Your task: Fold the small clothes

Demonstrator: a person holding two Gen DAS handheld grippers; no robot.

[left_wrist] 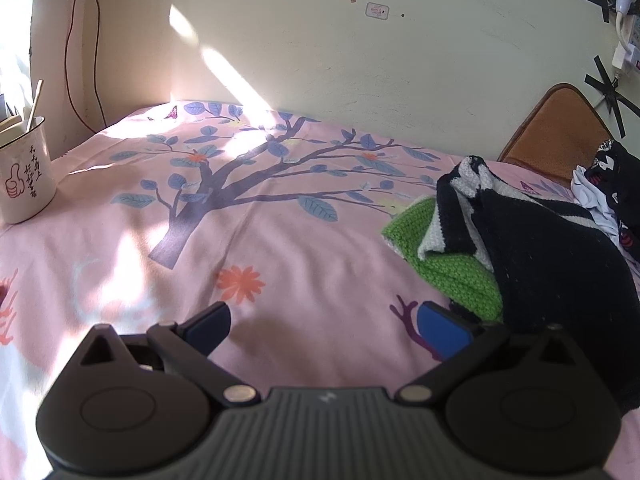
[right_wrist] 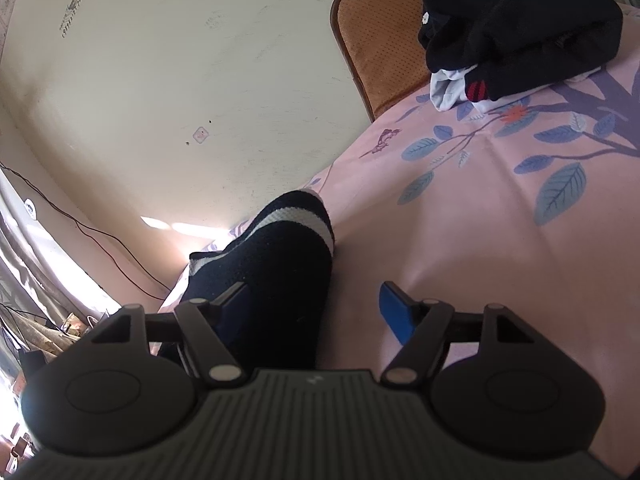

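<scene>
A black knit garment with white stripes [left_wrist: 552, 264] lies crumpled on the pink floral sheet [left_wrist: 304, 240], partly over a green knit piece [left_wrist: 452, 264]. My left gripper [left_wrist: 324, 330] is open and empty, low over the sheet just left of that pile. In the right wrist view the same black striped garment [right_wrist: 280, 272] lies between the jaws of my right gripper [right_wrist: 316, 312], which is open, with its left finger against the cloth. A second heap of black and white clothes [right_wrist: 516, 28] lies at the far right.
A white enamel mug [left_wrist: 24, 172] with sticks in it stands at the sheet's left edge. An orange cushion [left_wrist: 556, 132] leans on the wall behind the clothes. The wall borders the far side. Cables hang at the left corner.
</scene>
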